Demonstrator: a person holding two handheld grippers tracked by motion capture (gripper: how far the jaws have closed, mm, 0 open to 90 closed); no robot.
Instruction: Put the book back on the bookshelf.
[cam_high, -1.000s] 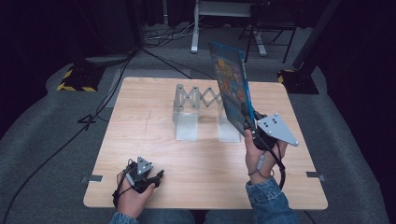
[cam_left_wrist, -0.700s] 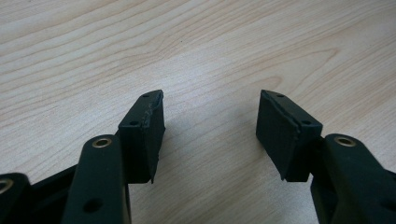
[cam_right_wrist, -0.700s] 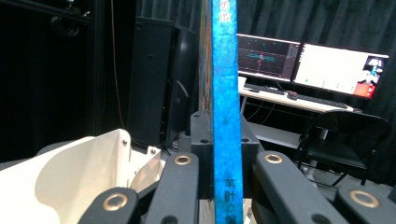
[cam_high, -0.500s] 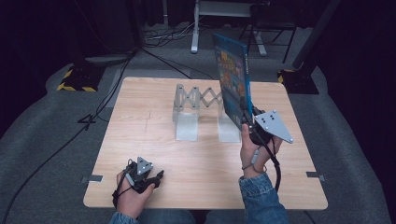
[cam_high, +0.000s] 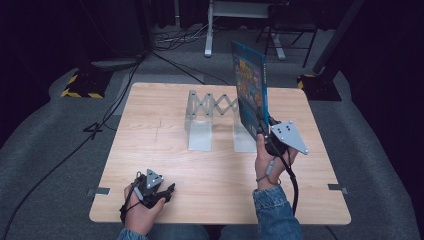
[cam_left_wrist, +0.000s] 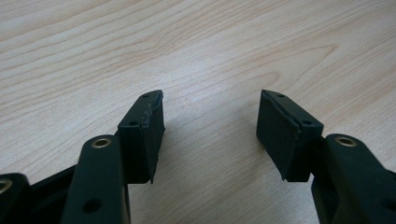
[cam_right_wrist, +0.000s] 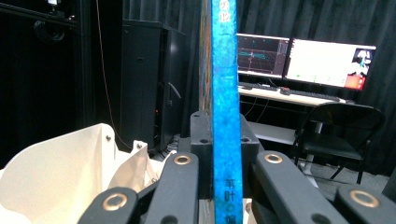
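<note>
Book-into-rack job, roughly midway by the look of it. The right claw (cam_high: 262, 131) is clamped on the lower edge of a blue book (cam_high: 250, 85), held upright above the right end plate of the expanding metal rack (cam_high: 212, 120) on the tabletop (cam_high: 150, 150). Pickup is done; the book is not yet seated. Its bottom edge sits close over the rack's right end plate, and contact cannot be told. Left to do, as a judgement: lower it between the plates, let go, pull the hand clear. The rack holds no other book.

The left claw (cam_high: 167, 190) rests low at the near left of the tabletop, jaws apart, nothing between them, well away from the rack.

View differences: the high view gives the layout, with book over rack and both hands' positions, plus the printed cover. The right gripper view (cam_right_wrist: 226, 154) shows the grip itself: both pads pressed on the book's blue spine (cam_right_wrist: 226, 84), the spine running straight up, a white curved rack plate (cam_right_wrist: 60, 172) low on the left, monitors and a chair beyond. The left gripper view (cam_left_wrist: 210, 126) shows the separated pads (cam_left_wrist: 142, 135) over bare wood grain.
</note>
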